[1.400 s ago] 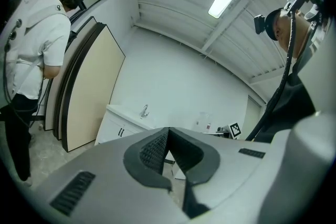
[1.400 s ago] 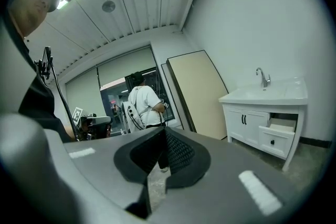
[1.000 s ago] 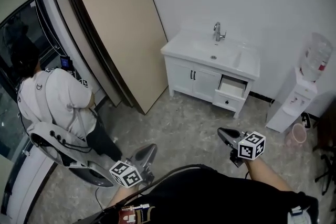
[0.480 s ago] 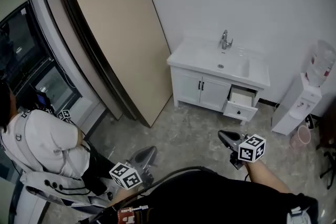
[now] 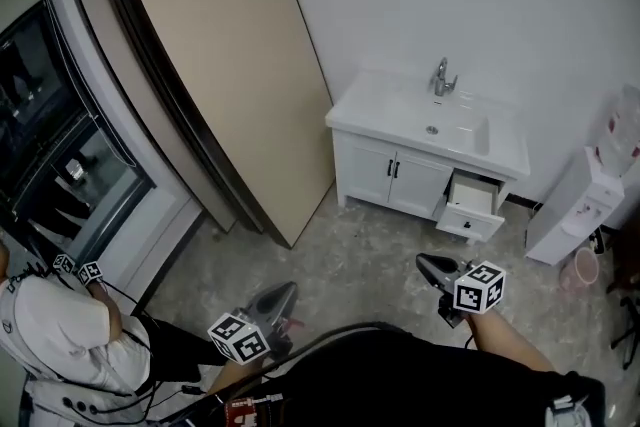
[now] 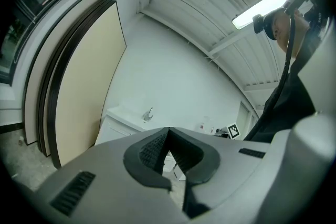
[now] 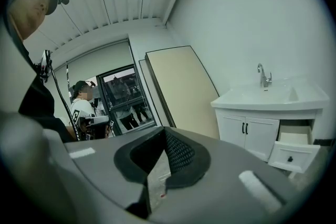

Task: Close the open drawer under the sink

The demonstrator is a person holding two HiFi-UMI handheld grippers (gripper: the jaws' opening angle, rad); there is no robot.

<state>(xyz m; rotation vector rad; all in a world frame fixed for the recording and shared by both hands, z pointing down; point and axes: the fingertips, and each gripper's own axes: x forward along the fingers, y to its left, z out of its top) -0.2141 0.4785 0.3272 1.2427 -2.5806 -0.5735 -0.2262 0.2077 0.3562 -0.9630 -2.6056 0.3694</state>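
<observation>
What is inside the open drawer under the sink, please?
In the head view the drawer shows only pale inner walls, no item. Its rear part lies hidden under the sink top.

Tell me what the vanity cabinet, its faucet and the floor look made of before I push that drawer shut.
Vanity cabinet: probably white painted or laminated board; flat matte panels, small dark handles.
Open drawer: same white front, cream-toned inside.
Faucet: polished metal, chrome-like shine.
Floor: grey mottled stone or tile, or vinyl imitating it; can't tell.
</observation>
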